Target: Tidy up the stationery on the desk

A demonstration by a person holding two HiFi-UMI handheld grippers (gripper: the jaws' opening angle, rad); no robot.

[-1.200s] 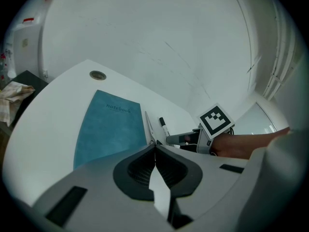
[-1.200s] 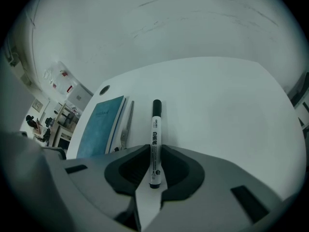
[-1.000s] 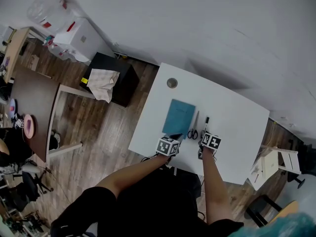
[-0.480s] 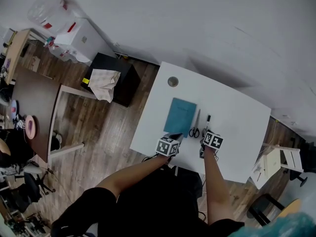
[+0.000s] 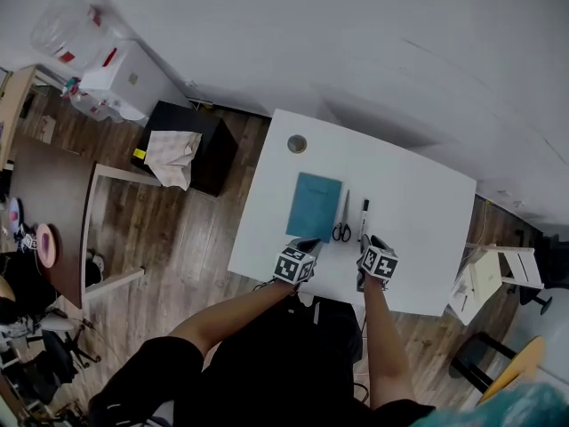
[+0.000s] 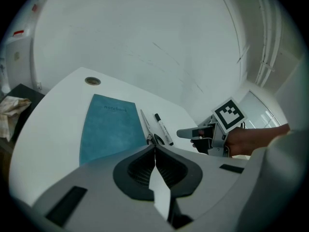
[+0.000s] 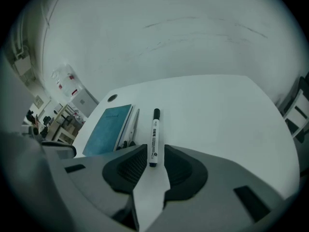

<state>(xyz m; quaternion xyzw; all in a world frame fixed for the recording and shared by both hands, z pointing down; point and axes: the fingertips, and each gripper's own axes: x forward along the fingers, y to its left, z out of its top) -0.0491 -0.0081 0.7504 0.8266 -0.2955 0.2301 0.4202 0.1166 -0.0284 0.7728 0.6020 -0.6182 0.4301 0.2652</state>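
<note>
You're setting the marker (image 7: 153, 137) down toward the desk's (image 5: 418, 221) near edge, beside scissors (image 5: 342, 223) and notebook (image 5: 314, 206): on the right gripper (image 7: 153, 154) the jaws have just been opening, marker loose between them, left gripper (image 6: 155, 151) closed tight, empty; next, lift clear without nudging it.

Office-type workroom: a white desk (image 5: 418, 212) against a plain wall (image 5: 356, 43), a wood-plank floor (image 5: 187, 238), a water dispenser (image 5: 120, 74), a black cabinet (image 5: 200, 136) and a brown table (image 5: 49, 189) beyond the desk's left edge.
</note>
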